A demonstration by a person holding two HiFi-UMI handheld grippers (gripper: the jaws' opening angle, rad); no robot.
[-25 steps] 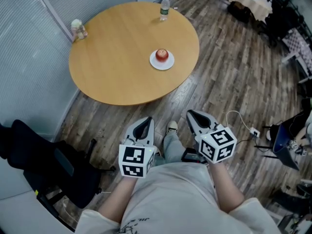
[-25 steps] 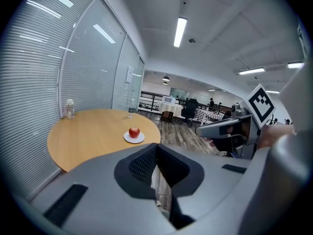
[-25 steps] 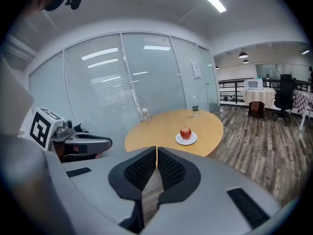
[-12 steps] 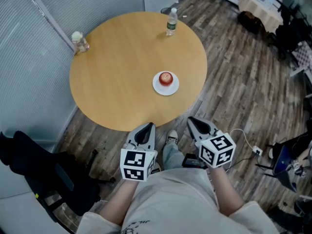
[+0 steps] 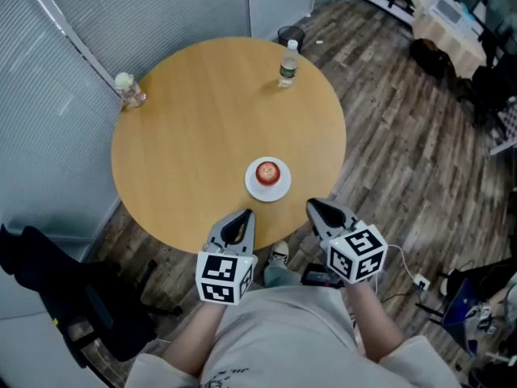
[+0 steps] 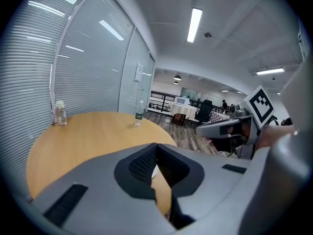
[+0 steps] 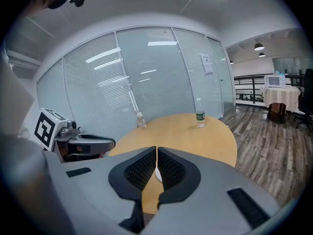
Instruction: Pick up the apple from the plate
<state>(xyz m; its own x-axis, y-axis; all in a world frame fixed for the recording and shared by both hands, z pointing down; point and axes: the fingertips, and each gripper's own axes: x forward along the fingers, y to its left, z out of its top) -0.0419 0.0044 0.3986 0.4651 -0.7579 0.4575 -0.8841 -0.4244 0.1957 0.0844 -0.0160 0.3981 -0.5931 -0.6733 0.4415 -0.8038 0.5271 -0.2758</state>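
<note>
The jaws of the left gripper (image 5: 240, 217) and the right gripper (image 5: 314, 207) are pressed together on nothing, side by side at the near edge of the round light-wood tabletop (image 5: 186, 120). In the head view, the round red apple (image 5: 267, 170) sits mid-way on the small white plate (image 5: 252, 187), at one o'clock from the left jaws and ten o'clock from the right. Both are near it, the left perhaps slightly nearer, and either pair must spread first.
</note>
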